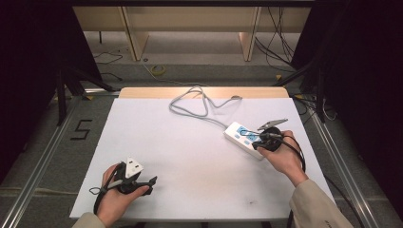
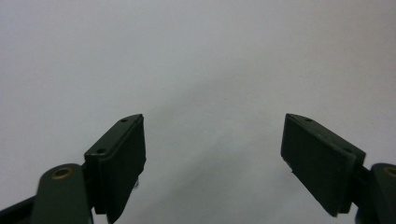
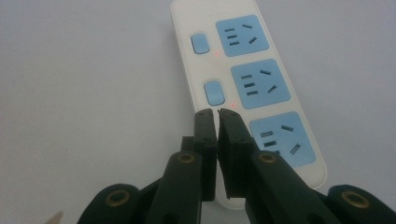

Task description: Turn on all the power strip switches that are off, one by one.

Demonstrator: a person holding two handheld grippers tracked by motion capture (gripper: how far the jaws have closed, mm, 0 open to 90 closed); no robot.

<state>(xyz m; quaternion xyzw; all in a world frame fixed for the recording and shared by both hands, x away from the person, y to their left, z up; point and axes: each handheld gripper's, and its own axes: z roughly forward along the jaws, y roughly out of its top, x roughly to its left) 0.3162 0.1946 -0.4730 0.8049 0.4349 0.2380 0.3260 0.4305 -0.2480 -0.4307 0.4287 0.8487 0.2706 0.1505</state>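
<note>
Power strip (image 1: pixel 244 138) lies flat on the white bench (image 1: pixel 190 156), right side, well apart from the bench's near edge. Long axis runs diagonal in the high view: far-left end toward near-right end, grey cord (image 1: pixel 199 107) leaving the far-left end and looping toward the back of the bench. High view gives the whole layout but the strip's face is small & partly covered by the right hand (image 1: pixel 285 159). Right gripper view gives the detail: three blue sockets in a row down one side, blue switches (image 3: pixel 213 92) beside them w/ small red lights, strip running up and away from the camera.

Right tool (image 3: pixel 215 113) sits over the strip, tips just by the lower switch; jaws narrow, only a slit between them, nothing in the slit. Can't tell if the tips touch the strip. Right forearm comes in from bottom right, sleeve (image 1: pixel 316 206) visible, wrist angled in toward the strip.

Left tool (image 2: pixel 212 135) is wide, nothing between the jaws; left gripper view has bare bench beyond them. In the high view the left hand (image 1: pixel 116 192) rests on the bench near the front-left corner, tool (image 1: pixel 153 181) pointing right, roughly level.
</note>
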